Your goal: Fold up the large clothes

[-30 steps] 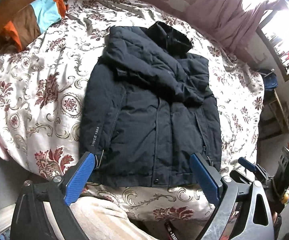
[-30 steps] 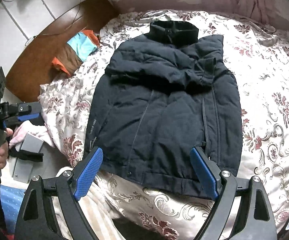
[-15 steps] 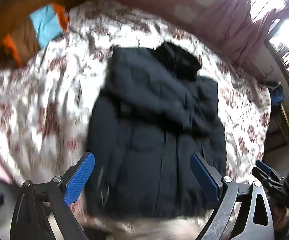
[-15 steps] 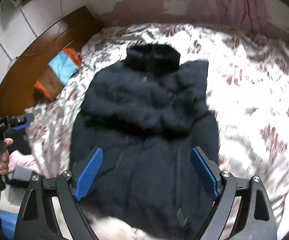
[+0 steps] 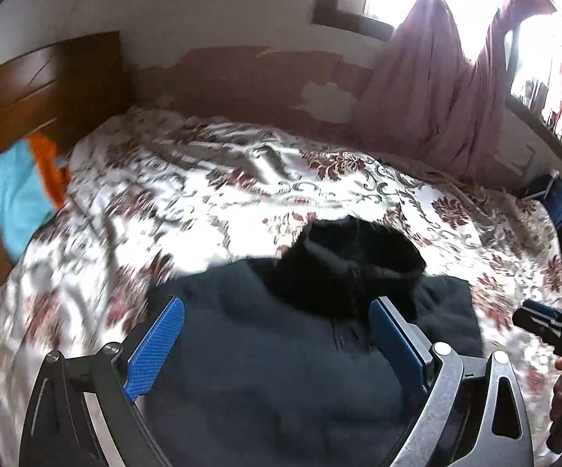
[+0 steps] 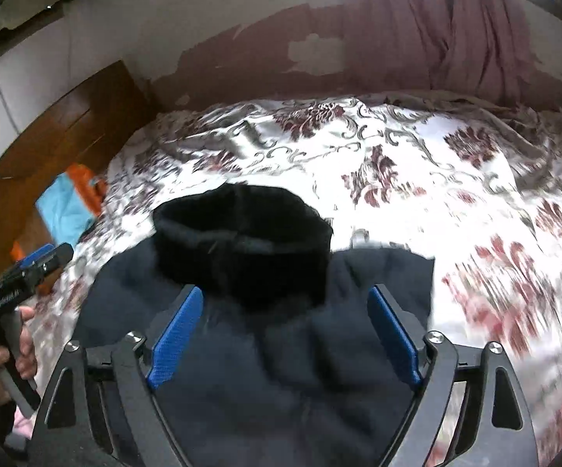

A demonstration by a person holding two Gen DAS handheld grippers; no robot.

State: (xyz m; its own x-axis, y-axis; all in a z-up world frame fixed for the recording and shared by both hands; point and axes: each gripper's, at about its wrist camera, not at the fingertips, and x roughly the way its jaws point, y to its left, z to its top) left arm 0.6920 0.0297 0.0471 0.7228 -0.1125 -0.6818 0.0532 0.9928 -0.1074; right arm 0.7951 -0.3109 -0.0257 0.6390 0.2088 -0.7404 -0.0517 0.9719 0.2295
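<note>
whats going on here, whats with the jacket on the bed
A person holds a two-finger tool in each hand over a dark jacket spread on a floral bedspread. Both the left tool and the right tool hover near the jacket's black collar. Neither grips anything; the right tool's jaws are closing slightly with only air between them. No fold of the body shows yet.

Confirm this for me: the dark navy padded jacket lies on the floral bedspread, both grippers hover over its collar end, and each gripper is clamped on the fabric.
Not quite. The dark navy padded jacket does lie on the floral bedspread, both grippers over its collar end, but neither is clamped: the left gripper stands open, the right gripper's jaws are closing, pads off the fabric. Both wrist views show it.
</note>
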